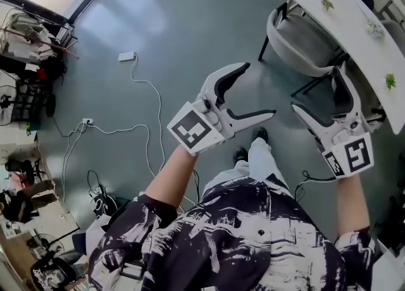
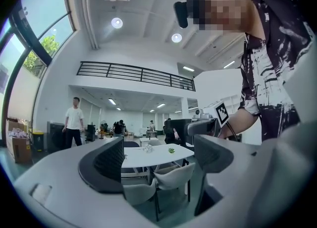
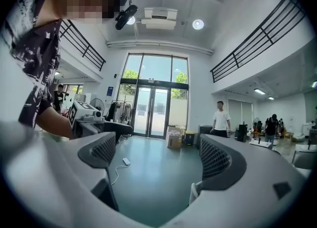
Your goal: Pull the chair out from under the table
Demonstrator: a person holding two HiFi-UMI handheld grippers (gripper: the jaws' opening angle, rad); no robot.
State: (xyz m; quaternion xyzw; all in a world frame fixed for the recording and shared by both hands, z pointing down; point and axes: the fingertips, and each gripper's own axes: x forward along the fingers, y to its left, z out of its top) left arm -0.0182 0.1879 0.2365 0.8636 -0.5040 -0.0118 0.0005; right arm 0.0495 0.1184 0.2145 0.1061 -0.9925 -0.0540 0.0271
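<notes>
**Inspector:** Position of the pale grey shell chair (image 1: 297, 40)?

**Assessor:** Seat tucked beneath the white oval tabletop (image 1: 345, 24), backrest projecting from its near edge. Not yet pulled out, in my judgement.

**Inspector:** And the tools?

**Assessor:** The left gripper (image 1: 258, 90) is held short of the tabletop, fingers spread, nothing between them. The right gripper (image 1: 316, 90) is just beside the tabletop edge, fingers likewise apart and empty, presumably opened ready to take the backrest.

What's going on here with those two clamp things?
A person holds a gripper in each hand and stands near a white table with a grey chair pushed in under it. The left gripper and the right gripper both have their jaws apart and hold nothing. Neither has gripped the chair yet.
</notes>
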